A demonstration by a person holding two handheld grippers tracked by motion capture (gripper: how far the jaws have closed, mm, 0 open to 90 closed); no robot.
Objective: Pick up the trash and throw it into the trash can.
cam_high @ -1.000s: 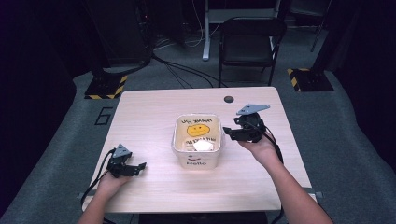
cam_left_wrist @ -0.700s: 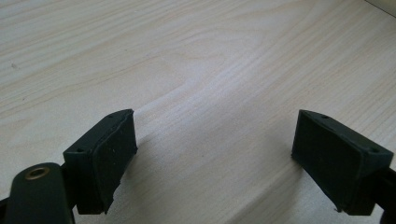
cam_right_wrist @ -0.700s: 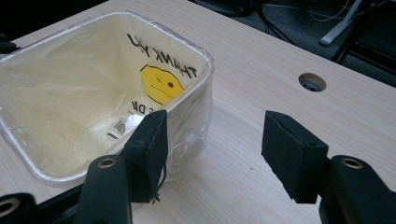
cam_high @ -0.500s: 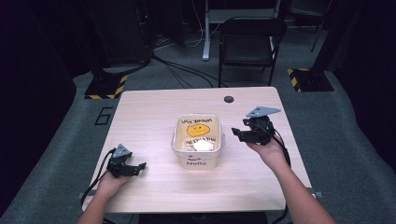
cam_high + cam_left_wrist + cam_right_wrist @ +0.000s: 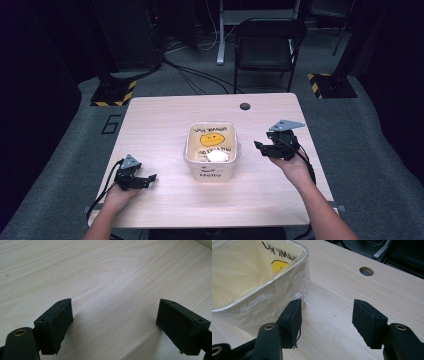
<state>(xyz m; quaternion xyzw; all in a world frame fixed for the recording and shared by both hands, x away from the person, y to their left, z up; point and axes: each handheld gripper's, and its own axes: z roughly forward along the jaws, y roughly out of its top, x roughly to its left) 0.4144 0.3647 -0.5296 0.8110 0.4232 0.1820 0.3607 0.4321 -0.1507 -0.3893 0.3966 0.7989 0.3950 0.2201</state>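
a pale wood bench [image 5: 165, 120] carries a square cream tub [image 5: 210, 151] lined with clear plastic film, standing at the middle, a little nearer the front edge than the far one. its inside shows a yellow smiley face and dark lettering, and "hello" is printed on its front wall. something small and white [image 5: 217, 155] lies inside; what it is cannot be told.

the left gripper [image 5: 148, 179] rests low near the front left corner, well apart from the tub, its jaws spread wide over bare wood with nothing between them. the right gripper [image 5: 259, 148] hangs just beside the tub's right wall, jaws released and empty; in the right gripper view one jaw sits close by the film-covered corner of the tub [image 5: 259, 293].

a round cable hole [image 5: 244, 106] sits near the far edge. a folding chair [image 5: 268, 41] stands on the floor beyond the bench.
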